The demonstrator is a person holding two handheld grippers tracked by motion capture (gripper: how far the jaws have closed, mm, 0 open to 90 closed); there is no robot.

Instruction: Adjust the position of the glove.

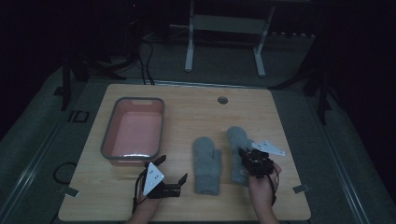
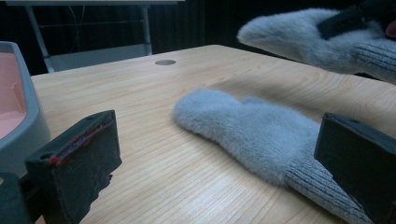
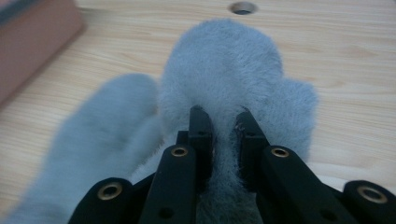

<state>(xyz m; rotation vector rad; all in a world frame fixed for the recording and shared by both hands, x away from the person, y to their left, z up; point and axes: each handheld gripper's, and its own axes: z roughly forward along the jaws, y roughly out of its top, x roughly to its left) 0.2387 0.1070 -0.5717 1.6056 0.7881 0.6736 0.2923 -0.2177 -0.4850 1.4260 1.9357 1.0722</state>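
Mitten (image 3: 229, 74) pinched betw. right gripper (image 3: 223, 122) jaws, lifted off table (image 1: 187, 107).

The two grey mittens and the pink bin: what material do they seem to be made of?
The mitten in the right gripper and the mitten lying on the table look like fluffy fleece or faux fur, with a soft, matte, fuzzy pile. The lying one has a ribbed knit cuff. The pink bin looks like smooth moulded plastic with a grey rim; its floor reflects light.

No legible text, seemingly.
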